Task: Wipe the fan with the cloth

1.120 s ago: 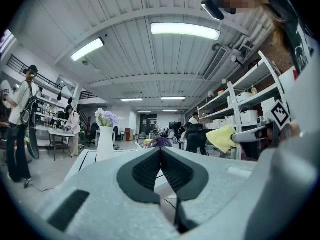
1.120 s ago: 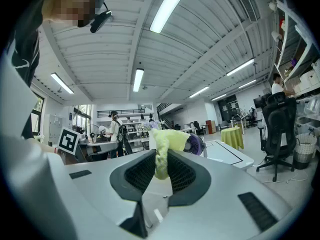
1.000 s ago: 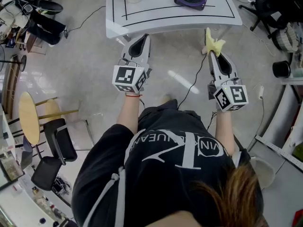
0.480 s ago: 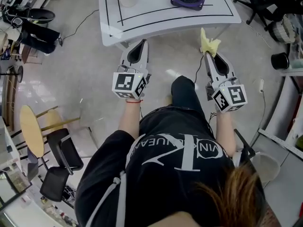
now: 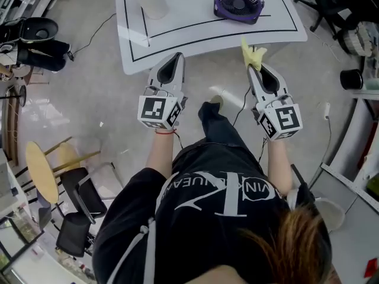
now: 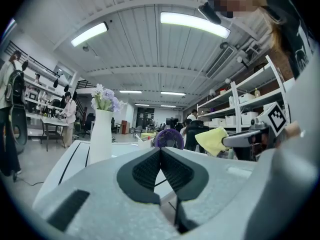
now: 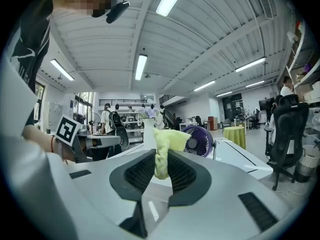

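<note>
Table (image 5: 195,37) nearer | left tongs (image 5: 176,56) closed | right tongs (image 5: 252,68) grip cloth (image 5: 251,53) | vase (image 5: 151,2) left of fan (image 5: 238,0)

I hold both forearms out in front of me, side by side, aimed at the near edge of the table (image 5: 195,25). My left gripper (image 5: 175,56) is close to that edge, jaws pressed together with nothing between them. My right gripper (image 5: 250,67) is close to the edge too, jaws pinching the yellow cloth (image 5: 252,52), which sticks out past their tips.
</note>
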A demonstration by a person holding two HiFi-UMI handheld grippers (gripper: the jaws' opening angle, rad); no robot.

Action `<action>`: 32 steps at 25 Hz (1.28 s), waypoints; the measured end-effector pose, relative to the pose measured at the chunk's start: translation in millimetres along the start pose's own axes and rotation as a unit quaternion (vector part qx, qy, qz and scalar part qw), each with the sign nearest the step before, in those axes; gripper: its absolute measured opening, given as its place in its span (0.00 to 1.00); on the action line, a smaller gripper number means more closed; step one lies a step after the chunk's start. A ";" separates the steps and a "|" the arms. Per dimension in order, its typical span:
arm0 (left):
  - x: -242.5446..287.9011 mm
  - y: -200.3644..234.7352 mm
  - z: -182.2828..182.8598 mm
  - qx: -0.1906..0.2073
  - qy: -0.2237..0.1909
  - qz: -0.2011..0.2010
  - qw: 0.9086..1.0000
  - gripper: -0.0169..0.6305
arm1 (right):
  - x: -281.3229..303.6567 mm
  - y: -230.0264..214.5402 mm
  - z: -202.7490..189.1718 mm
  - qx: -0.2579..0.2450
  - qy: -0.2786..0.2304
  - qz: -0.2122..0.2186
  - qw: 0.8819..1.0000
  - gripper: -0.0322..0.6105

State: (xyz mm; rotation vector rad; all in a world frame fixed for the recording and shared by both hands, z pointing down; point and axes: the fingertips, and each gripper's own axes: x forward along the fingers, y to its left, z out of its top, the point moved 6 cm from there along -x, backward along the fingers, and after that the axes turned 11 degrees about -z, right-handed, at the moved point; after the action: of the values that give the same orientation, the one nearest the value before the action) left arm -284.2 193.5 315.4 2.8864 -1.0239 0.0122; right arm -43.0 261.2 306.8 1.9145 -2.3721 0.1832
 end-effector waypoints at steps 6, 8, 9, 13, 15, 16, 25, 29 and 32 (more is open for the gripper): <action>45.6 23.1 -13.5 -0.013 0.022 -0.021 0.999 0.04 | 58.8 -12.5 -5.2 -0.010 0.021 0.004 1.000 0.16; 56.3 30.2 -19.4 -0.017 0.029 -0.025 0.999 0.04 | 77.9 -14.3 -7.7 -0.013 0.028 0.004 1.000 0.16; 61.9 34.2 -22.2 -0.019 0.031 -0.026 0.999 0.04 | 87.2 -15.2 -8.8 -0.018 0.033 0.004 0.999 0.16; 88.0 46.5 -30.8 -0.031 0.037 -0.030 0.998 0.04 | 122.0 -21.2 -11.9 -0.041 0.047 0.002 0.998 0.16; 98.4 50.2 -33.8 -0.031 0.041 -0.034 0.998 0.04 | 136.9 -24.0 -14.6 -0.047 0.053 -0.002 0.997 0.16; 102.8 52.5 -35.1 -0.031 0.043 -0.035 0.998 0.04 | 143.7 -25.0 -16.0 -0.048 0.056 -0.004 0.997 0.16; 127.6 78.7 -47.1 -0.053 0.048 -0.029 0.997 0.04 | 194.5 -22.3 -16.1 -0.095 0.062 -0.010 0.993 0.16; 138.0 85.9 -55.5 -0.062 0.055 -0.029 0.996 0.04 | 210.2 -22.4 -5.0 -0.153 0.036 -0.020 0.987 0.16; 146.9 88.0 -57.5 -0.060 0.056 -0.038 0.996 0.04 | 217.6 -24.8 -1.3 -0.183 0.028 -0.027 0.982 0.16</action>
State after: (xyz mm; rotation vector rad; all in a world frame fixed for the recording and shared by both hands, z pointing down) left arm -224.4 37.5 383.9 2.7782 -0.8648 0.1030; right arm -64.8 45.9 340.1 1.7682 -2.1330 -0.1888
